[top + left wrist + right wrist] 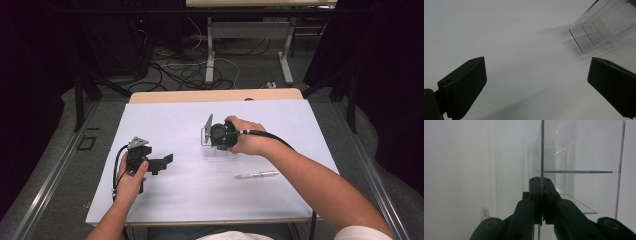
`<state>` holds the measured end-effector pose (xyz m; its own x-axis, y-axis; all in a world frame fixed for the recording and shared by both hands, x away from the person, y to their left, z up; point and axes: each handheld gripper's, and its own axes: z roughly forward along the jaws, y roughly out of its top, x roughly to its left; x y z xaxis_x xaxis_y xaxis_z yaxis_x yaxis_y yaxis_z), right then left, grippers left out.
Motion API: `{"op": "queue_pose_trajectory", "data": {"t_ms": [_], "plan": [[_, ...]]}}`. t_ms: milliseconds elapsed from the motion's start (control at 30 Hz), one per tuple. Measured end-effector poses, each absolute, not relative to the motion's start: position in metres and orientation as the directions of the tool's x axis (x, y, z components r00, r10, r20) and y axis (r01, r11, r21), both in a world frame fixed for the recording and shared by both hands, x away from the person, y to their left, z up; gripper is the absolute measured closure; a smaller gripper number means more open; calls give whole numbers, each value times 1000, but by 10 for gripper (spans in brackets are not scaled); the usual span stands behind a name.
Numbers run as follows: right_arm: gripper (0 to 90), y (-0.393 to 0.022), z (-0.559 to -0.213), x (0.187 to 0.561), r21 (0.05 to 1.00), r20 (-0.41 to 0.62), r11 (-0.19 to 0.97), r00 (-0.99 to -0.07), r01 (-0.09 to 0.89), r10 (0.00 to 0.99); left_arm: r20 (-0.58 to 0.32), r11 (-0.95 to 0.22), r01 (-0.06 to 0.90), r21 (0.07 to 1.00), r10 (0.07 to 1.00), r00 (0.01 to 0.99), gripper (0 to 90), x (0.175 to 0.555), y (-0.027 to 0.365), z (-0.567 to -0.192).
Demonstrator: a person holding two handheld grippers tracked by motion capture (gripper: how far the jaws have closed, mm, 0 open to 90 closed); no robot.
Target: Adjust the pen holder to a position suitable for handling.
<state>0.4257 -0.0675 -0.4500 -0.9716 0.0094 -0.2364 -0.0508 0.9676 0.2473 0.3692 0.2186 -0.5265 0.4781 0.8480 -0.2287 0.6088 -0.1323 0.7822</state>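
Note:
A clear plastic box [218,150] stands on the white table top [190,195] a little right of centre. My right gripper [206,139] is at the box from the right. In the right gripper view it [541,181] is shut on one thin upright wall of the box [584,170], whose inner shelf shows behind. My left gripper [163,162] rests low at the table's left, pointing right, jaws wide apart. In the left gripper view nothing lies in the gap [536,67], and the box [599,27] stands farther off at upper right.
A clear pen [256,175] lies on the table in front of the box, just under my right forearm. Beyond the table's far edge [215,95], cables lie on the floor around another table's legs. Dark curtains hang on both sides.

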Motion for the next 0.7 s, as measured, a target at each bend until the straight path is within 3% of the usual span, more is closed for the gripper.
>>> {"op": "queue_pose_trajectory", "data": {"t_ms": [267, 700], "plan": [[886, -66, -453, 416, 262, -142, 964, -990, -53, -15, -224, -138, 609, 781, 848, 480, 24, 369, 217, -527], [885, -63, -456, 416, 257, -101, 966, -995, -38, -12, -224, -138, 608, 782, 848, 481, 24, 369, 218, -527]]}}
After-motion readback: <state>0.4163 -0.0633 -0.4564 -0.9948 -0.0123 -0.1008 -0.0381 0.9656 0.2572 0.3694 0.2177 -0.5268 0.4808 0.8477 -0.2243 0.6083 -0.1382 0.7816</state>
